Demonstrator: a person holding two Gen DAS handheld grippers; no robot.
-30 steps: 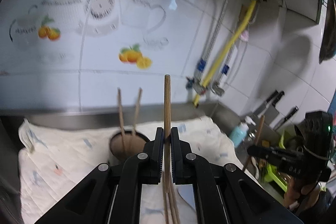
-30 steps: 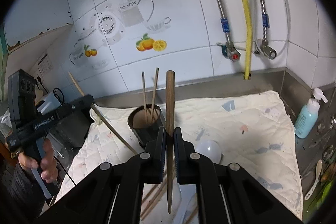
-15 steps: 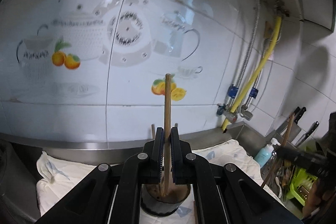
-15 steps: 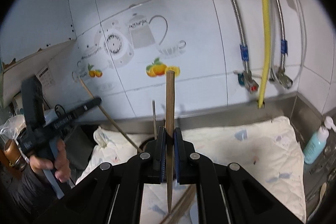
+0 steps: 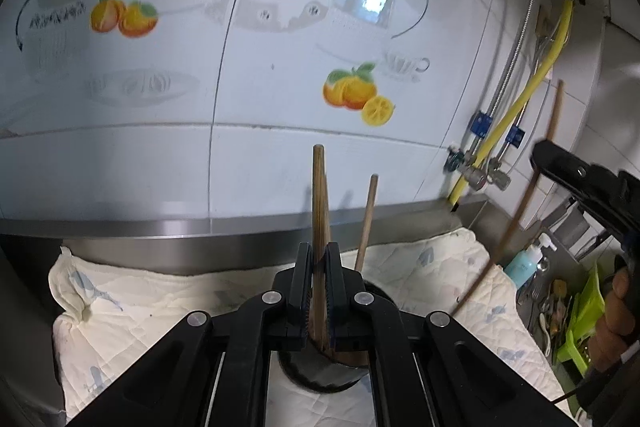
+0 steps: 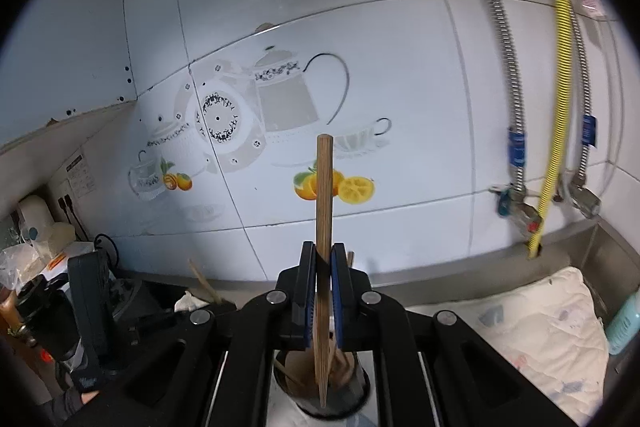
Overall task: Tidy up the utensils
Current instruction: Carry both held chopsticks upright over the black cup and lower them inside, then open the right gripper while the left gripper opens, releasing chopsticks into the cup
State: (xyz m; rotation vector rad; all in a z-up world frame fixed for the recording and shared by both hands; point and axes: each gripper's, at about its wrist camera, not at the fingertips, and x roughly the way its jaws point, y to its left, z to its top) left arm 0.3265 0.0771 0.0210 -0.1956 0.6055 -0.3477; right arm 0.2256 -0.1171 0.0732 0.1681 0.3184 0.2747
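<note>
Both grippers clamped on upright chopsticks — left gripper (image 5: 319,291) pinching one chopstick (image 5: 319,211), right gripper (image 6: 323,291) another (image 6: 323,211) — tips over the dark cup (image 6: 320,403).

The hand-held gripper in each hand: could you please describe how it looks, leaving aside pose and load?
The left hand-held gripper is matte black, with two flat ribbed pads and angular linkage arms pinned by silver rivets. The right hand-held gripper has the same build, though its pads look blue-edged.
</note>
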